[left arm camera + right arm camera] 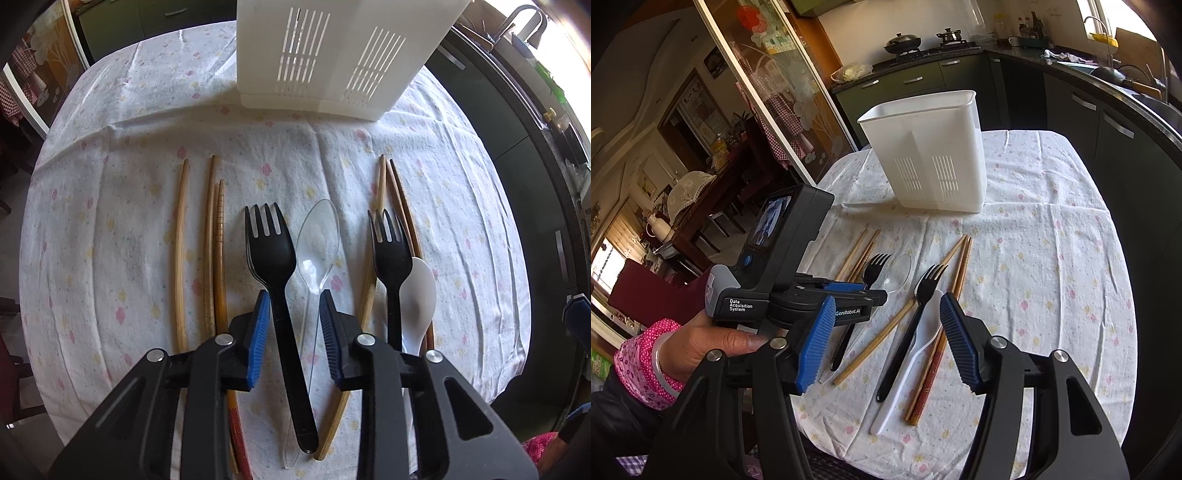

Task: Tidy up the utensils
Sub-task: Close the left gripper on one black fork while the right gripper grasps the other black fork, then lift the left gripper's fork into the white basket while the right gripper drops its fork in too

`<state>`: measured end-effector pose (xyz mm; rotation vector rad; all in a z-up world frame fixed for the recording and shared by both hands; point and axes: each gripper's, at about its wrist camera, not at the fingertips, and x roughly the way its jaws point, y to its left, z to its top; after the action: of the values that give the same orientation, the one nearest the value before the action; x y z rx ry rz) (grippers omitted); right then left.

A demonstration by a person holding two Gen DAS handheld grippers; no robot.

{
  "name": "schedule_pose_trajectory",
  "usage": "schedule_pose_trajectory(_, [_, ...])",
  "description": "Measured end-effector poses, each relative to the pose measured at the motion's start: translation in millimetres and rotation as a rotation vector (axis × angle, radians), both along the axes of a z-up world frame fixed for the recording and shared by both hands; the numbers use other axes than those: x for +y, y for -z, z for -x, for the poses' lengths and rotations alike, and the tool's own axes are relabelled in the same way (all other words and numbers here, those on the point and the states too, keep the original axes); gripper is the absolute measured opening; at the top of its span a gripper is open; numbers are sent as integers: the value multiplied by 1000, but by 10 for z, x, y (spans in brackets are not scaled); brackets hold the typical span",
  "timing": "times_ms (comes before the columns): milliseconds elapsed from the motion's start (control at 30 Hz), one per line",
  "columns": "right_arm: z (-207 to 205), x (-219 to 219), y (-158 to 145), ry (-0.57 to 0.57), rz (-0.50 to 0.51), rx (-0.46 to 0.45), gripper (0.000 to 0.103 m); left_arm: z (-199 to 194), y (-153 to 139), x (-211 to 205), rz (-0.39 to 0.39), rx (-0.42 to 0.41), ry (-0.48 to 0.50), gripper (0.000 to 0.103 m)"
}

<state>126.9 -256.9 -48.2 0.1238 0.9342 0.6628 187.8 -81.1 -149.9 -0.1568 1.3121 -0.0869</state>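
Observation:
My left gripper [294, 295] points down at the flowered cloth. Its blue pads stand narrow on either side of a black fork's [271, 251] handle and a clear spoon's [317, 236] handle, with cloth showing between the two handles. A second black fork [391, 258] and a white spoon [419, 288] lie to the right. My right gripper [886, 339] hovers open above that fork [919, 317] and white spoon [912, 354], holding nothing. Wooden chopsticks [181, 240] lie on the left, and more chopsticks [945, 295] cross under the right fork.
A white slotted utensil caddy [332, 55] stands upright at the far side of the table [1052, 277]. A person's hand [713, 343] in a pink sleeve grips the left device. Dark kitchen cabinets [1108, 147] run along the right, a glass door [768, 92] on the left.

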Motion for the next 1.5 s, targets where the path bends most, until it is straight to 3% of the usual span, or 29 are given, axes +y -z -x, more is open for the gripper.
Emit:
schedule_pose_trajectory(67, [-19,7,2,2,4,2,59,-19,-27,24,6,-9,-5,9])
schedule_pose_trajectory(233, [-236,63,97,-17,4,58,57,-10,-96,90,35,-40,-1,9])
schedule_pose_trajectory(267, [-318,83,150,-27,-16,91,55,-5,-113,101,36,-47,-1,9])
schedule_pose_trajectory(333, [-514,123,296,-48,-51,179,42,28,-153,121,34,-62,0,9])
schedule_pose_trajectory(433, [-743,199,514,-59,-57,274,34,102,-229,187,35,-82,3,9])
schedule_pose_trajectory(767, [-1093,328,881,-7,50,331,33,189,-387,214,13,-126,32,9])
schedule_pose_trajectory(867, [-1114,384,947,-12,68,340,33,222,-414,214,1,-135,40,9])
schedule_pose_trajectory(1000, [-1123,499,1010,-4,90,313,7,223,-427,195,3,-139,49,9])
schedule_pose_trajectory(1333, [-985,471,744,-7,24,238,3,232,-466,198,-3,-154,56,9])
schedule_pose_trajectory(1500, [-846,316,371,9,-71,142,3,247,-683,220,23,-208,62,9])
